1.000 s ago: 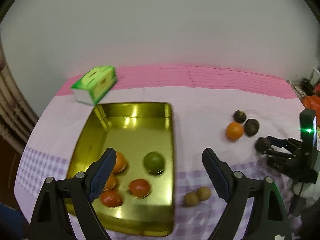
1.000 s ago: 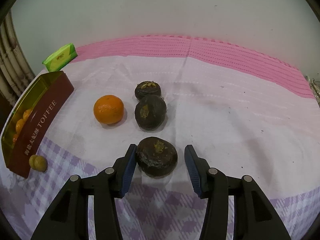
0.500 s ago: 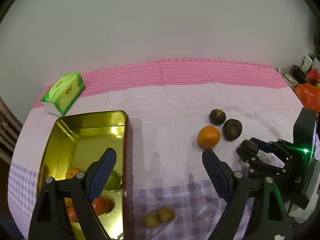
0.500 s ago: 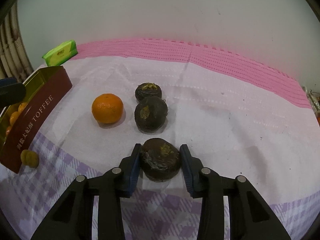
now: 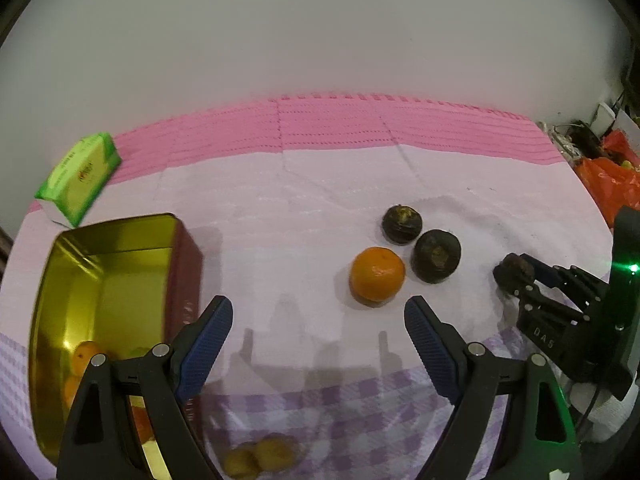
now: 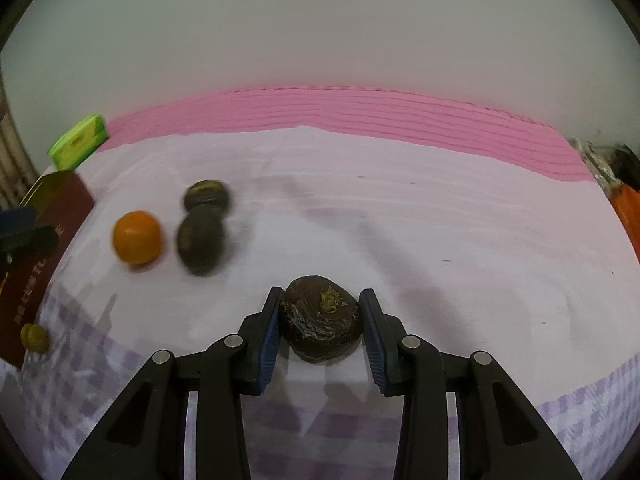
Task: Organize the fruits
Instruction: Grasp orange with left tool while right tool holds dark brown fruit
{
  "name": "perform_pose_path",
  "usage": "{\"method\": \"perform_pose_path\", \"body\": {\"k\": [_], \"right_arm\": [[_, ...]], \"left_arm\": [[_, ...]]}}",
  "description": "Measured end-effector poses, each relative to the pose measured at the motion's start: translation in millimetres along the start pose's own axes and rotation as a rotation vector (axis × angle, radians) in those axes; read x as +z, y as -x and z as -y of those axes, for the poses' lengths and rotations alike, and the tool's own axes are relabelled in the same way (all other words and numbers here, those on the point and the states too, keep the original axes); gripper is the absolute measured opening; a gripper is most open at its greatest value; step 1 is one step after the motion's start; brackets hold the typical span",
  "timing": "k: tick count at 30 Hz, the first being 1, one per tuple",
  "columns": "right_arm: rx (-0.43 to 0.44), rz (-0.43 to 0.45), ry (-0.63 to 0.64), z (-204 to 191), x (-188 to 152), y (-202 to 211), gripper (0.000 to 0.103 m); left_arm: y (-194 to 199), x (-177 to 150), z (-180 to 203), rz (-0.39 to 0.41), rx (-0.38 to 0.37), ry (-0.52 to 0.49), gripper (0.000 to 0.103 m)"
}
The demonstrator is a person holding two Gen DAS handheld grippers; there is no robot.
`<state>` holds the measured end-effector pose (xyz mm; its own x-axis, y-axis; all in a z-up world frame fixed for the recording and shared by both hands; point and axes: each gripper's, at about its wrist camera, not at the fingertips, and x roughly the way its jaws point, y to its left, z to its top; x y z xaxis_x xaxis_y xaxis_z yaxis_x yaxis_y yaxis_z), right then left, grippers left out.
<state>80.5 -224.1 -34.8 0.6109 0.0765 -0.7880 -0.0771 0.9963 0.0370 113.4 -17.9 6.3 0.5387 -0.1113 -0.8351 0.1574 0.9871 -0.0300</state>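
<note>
While blur smears the orange (image 6: 137,237), the right tool (image 6: 320,322) clamps a dark fruit (image 6: 320,324)

A green and white carton (image 5: 78,178) lies at the far left on a pale cloth (image 5: 328,200) with a pink striped band (image 5: 340,124) along its far edge and lilac checks near. A plain grey wall (image 5: 320,32) stands behind. Orange plastic bags (image 5: 612,184) and clutter sit far right.
</note>
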Motion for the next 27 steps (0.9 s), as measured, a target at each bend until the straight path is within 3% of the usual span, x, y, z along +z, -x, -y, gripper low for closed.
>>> {"method": "perform_pose_path", "body": {"k": [3,7,17,27], "right_arm": [[0.002,0.001,-0.027,10.3,0.8,-0.4,0.039],[-0.008,-0.002,-0.016,5.2,2.4,-2.8,0.039],[-0.008,-0.001,-0.018,5.8,1.2,-2.6,0.039],[-0.011,-0.001,-0.016,3.5,1.6,-2.2,0.039]], "left_arm": [[-8.9,4.4,4.7,-0.008,-0.017,-0.004,0.084],[-22.7,12.5,8.3,-0.022,-0.032,0.006,0.070],[-51.1,17.5,18.6,-0.078,-0.077,0.004,0.068],[-61.3,15.5,16.6,-0.087,-0.100,0.026,0.057]]}}
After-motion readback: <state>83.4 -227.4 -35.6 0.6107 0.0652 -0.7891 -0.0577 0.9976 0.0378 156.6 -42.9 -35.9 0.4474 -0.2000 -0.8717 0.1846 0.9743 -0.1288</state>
